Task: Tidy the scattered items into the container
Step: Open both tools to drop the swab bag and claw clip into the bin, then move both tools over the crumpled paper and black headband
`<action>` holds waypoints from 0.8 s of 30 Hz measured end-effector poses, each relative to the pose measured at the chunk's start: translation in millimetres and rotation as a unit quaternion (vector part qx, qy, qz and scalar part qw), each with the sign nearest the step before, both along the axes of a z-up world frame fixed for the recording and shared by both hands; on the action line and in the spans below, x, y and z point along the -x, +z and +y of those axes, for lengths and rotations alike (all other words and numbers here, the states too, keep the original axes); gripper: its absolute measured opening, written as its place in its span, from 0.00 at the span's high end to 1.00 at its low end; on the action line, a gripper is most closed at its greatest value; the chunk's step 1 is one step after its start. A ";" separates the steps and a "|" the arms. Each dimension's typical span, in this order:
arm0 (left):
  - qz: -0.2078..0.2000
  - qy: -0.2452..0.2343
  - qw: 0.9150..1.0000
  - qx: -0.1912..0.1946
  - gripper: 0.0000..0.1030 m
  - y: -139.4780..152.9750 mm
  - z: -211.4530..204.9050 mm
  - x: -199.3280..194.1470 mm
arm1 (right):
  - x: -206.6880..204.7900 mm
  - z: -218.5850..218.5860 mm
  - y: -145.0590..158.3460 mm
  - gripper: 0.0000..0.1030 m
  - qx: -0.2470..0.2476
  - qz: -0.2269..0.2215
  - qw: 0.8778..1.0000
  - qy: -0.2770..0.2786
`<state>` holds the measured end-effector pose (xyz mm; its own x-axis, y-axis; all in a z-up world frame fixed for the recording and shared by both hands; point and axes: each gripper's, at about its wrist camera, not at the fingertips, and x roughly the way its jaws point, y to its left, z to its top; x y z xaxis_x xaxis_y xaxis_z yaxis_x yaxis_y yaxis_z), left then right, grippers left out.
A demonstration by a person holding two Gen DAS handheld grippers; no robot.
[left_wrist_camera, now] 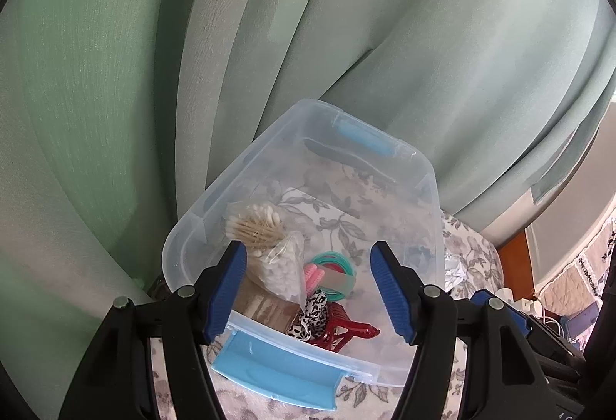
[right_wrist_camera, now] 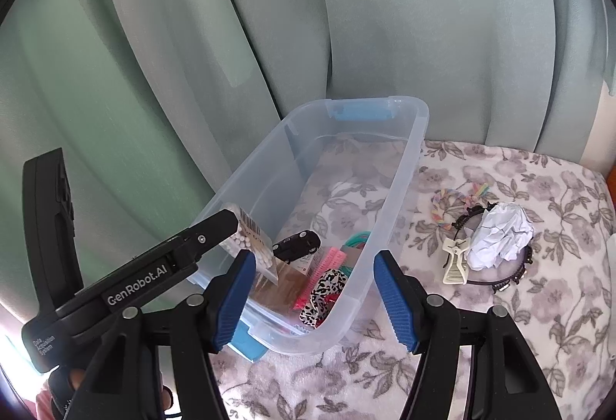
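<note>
Backdrop: pale green curtain [left_wrist_camera: 115, 73] in folds behind everything; floral cloth [right_wrist_camera: 500, 323] covers the surface, which could be a bed or a worktop, I cannot tell which.

Left wrist view
- My left tool [left_wrist_camera: 310, 289]: blue pads wide apart, nothing between them, hovering over the near end of the container.
- Container [left_wrist_camera: 431, 189]: clear plastic tub, lid off, light blue latch [left_wrist_camera: 277, 370] at the near end and another at the far end.
- Bag of cotton swabs [left_wrist_camera: 277, 262]: inside the tub, against its left wall.
- Teal hair ties [left_wrist_camera: 335, 262]: inside, right of the bag, on a card.
- Pink comb [left_wrist_camera: 313, 271]: inside, touching the teal ties.
- Spotted scrunchie [left_wrist_camera: 313, 316]: inside, near end.
- Red claw clip [left_wrist_camera: 342, 333]: inside, just beside the scrunchie.

Right wrist view
- My right tool [right_wrist_camera: 313, 295]: blue pads wide apart, holding nothing, above the tub's near right corner.
- Left tool body, seen from the side: black, lettered GenRobot.AI, its tip over the tub's left wall by the swab bag.
- Black toy car [right_wrist_camera: 298, 245]: inside the tub, near the swab bag.
- Crumpled white paper [right_wrist_camera: 500, 237]: on the cloth, right of the tub, lying on a black headband [right_wrist_camera: 512, 275].
- Cream clip [right_wrist_camera: 456, 264]: on the cloth, touching the paper's left side.
- Rainbow braided tie [right_wrist_camera: 442, 204]: on the cloth, between tub and paper.
</note>
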<state>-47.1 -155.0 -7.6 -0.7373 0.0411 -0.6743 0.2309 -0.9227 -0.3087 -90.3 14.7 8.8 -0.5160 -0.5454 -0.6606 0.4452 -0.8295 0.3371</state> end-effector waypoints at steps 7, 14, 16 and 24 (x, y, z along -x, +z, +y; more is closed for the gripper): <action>0.008 -0.015 1.000 0.009 0.30 8.5 13.1 -5.4 | -9.6 10.0 8.4 0.34 0.009 0.006 1.000 -0.012; 0.014 -0.029 0.999 0.021 0.30 19.9 26.4 -13.8 | -18.5 25.2 14.7 0.34 0.018 0.013 0.999 -0.024; 0.017 -0.033 0.999 0.024 0.30 23.1 30.7 -15.9 | -20.8 29.4 16.7 0.34 0.021 0.015 0.999 -0.027; 0.021 -0.054 0.997 0.042 0.30 34.5 53.3 -24.1 | -32.8 49.5 22.6 0.33 0.038 0.023 0.998 -0.041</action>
<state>-23.0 -101.7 26.9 -0.7598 0.0664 -0.6468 0.1168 -0.9647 -0.2362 -57.5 64.2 31.4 -0.5900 -0.5472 -0.5937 0.3934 -0.8369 0.3805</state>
